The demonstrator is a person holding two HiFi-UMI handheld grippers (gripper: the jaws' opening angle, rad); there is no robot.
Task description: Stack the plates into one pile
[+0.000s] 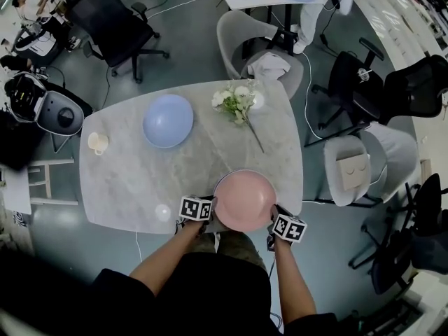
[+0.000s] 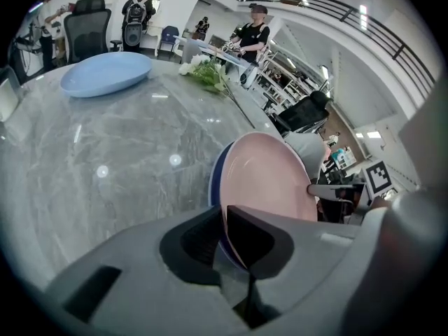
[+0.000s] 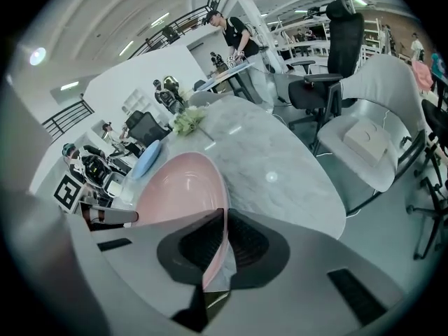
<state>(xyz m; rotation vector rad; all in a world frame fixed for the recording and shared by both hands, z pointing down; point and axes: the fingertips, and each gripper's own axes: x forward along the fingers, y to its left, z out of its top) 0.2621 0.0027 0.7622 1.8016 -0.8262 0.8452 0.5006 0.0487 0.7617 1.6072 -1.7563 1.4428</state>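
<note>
A pink plate (image 1: pixel 245 200) (image 2: pixel 269 180) (image 3: pixel 175 187) is held over the near edge of the grey marble table (image 1: pixel 140 180). A dark blue rim (image 2: pixel 215 187) shows right under its left side. My left gripper (image 1: pixel 212 212) (image 2: pixel 225 219) is shut on that left rim. On the opposite side my right gripper (image 1: pixel 274 219) (image 3: pixel 222 233) is shut on the right rim. A light blue plate (image 1: pixel 168 120) (image 2: pixel 105 72) (image 3: pixel 145 158) lies alone at the table's far left part, well away from both grippers.
A bunch of white flowers (image 1: pixel 238 102) (image 2: pixel 203 72) lies at the table's far edge, between the two plates. A small white object (image 1: pixel 98 143) sits at the left edge. A grey chair (image 1: pixel 252 40) stands behind the table and a white chair (image 1: pixel 350 170) to its right.
</note>
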